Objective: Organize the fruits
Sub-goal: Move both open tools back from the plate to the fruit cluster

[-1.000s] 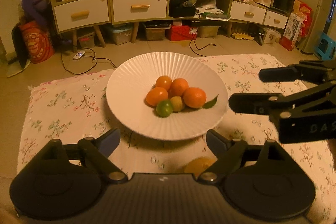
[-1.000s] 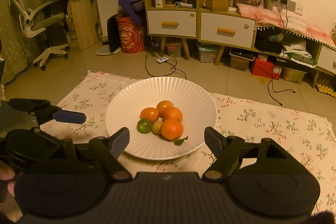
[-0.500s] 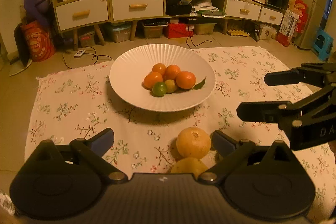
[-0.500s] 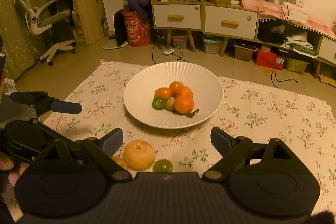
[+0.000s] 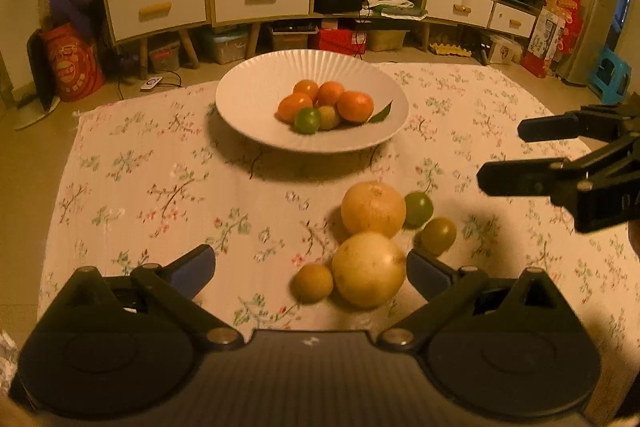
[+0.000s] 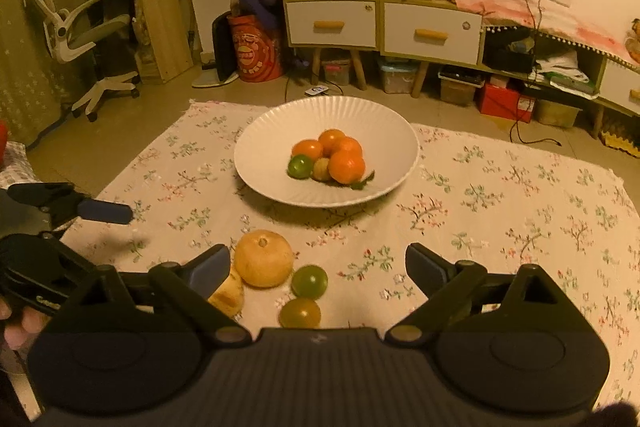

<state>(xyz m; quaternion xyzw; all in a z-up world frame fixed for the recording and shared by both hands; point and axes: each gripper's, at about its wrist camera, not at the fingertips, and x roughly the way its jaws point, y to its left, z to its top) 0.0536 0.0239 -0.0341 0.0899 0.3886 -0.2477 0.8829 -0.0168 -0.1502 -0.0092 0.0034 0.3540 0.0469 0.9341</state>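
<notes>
1. Floral cloth (image 5: pixel 160 187) spread flat on the floor of a crowded living room, drawers and shelves behind. Soft and thin, probably laid down to keep round fruit from rolling.
2. Left wrist view: white ribbed plate (image 5: pixel 240 115) in the middle of the cloth, shallow and glossy, already holding smooth oranges (image 5: pixel 352 105) and one lime, heaped at the centre where the slope gathers them.
3. Nearer the camera, not yet sorted: two large pale fruits (image 5: pixel 370 269) touching each other, dull rough skin, with a small yellow fruit (image 5: pixel 312 283) and two green fruits (image 5: pixel 419 209) close beside.
4. Left gripper (image 5: pixel 310 265) spread wide, jaws just opened. Large pale fruit and small yellow one framed between them, no pad seen pressing. Seemingly lined up for a pick.
5. Right gripper (image 5: pixel 504 155) off to the side, apart from the fruit.
6. Right wrist view: right gripper wide too, jaws just opening, empty. Green fruits and one pale fruit between its blue pads (image 6: pixel 424 261), untouched.
</notes>
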